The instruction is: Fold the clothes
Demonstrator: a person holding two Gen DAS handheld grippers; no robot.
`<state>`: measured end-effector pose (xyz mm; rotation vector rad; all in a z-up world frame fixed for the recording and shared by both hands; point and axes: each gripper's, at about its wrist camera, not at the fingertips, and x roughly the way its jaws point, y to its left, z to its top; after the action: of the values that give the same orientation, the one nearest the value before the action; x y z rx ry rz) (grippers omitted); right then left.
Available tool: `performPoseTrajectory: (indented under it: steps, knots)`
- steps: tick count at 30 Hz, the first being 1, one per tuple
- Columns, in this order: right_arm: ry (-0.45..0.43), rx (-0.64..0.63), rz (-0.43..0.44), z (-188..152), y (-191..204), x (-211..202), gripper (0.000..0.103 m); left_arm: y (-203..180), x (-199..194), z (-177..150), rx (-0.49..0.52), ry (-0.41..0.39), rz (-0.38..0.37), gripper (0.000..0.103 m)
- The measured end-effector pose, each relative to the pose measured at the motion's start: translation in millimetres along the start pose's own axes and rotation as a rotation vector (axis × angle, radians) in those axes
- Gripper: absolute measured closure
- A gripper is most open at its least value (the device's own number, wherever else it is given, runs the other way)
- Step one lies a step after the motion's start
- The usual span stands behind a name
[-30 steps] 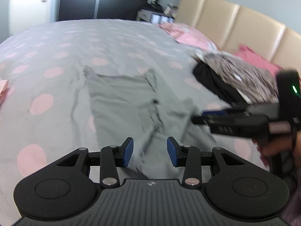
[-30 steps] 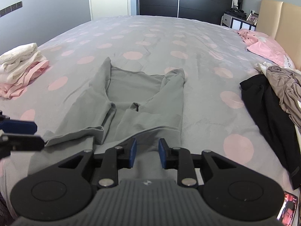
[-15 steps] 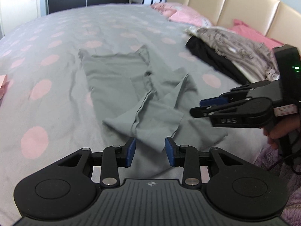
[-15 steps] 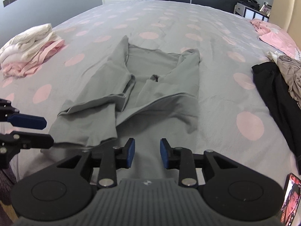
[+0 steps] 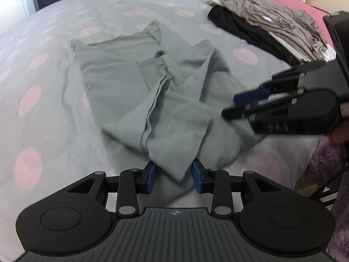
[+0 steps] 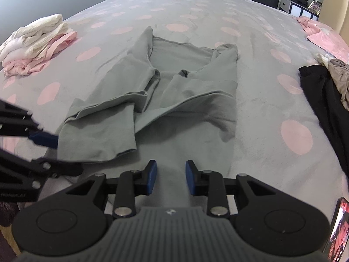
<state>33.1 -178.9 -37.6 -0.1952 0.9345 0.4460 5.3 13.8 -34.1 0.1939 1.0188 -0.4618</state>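
Note:
A grey-green long-sleeved top (image 5: 135,83) lies flat on the bed with both sleeves folded in over its body; it also shows in the right wrist view (image 6: 174,96). My left gripper (image 5: 174,175) is open, and the near corner of the folded sleeve lies between its blue pads. My right gripper (image 6: 170,178) is open over the top's near hem and holds nothing. The right gripper shows at the right of the left wrist view (image 5: 246,102), and the left gripper at the left of the right wrist view (image 6: 43,150).
The bed has a grey cover with pink dots (image 6: 296,133). A stack of folded white and pink clothes (image 6: 37,43) sits far left. A pile of black and taupe clothes (image 5: 266,24) lies to the right by the headboard. A phone (image 6: 338,229) is at the lower right.
Both grippers have pulled back toward the near bed edge and dropped lower. The left gripper now has the sleeve corner between its pads. The top lies as before.

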Motion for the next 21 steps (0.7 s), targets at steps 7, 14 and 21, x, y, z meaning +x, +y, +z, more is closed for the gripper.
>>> performPoseTrajectory:
  steps: [7,14,21]
  knots:
    - [-0.010,0.009,0.016,1.8,-2.0,2.9,0.068,5.9,0.7,17.3,-0.032,-0.145,0.046,0.071]
    - [-0.043,0.079,0.024,5.7,-12.1,-0.2,0.048,20.0,-9.3,26.4,-0.107,-0.274,0.131,0.057]
    - [-0.083,0.034,0.044,7.5,-8.9,-4.9,0.036,9.9,-2.6,27.9,-0.012,-0.251,0.109,0.057]
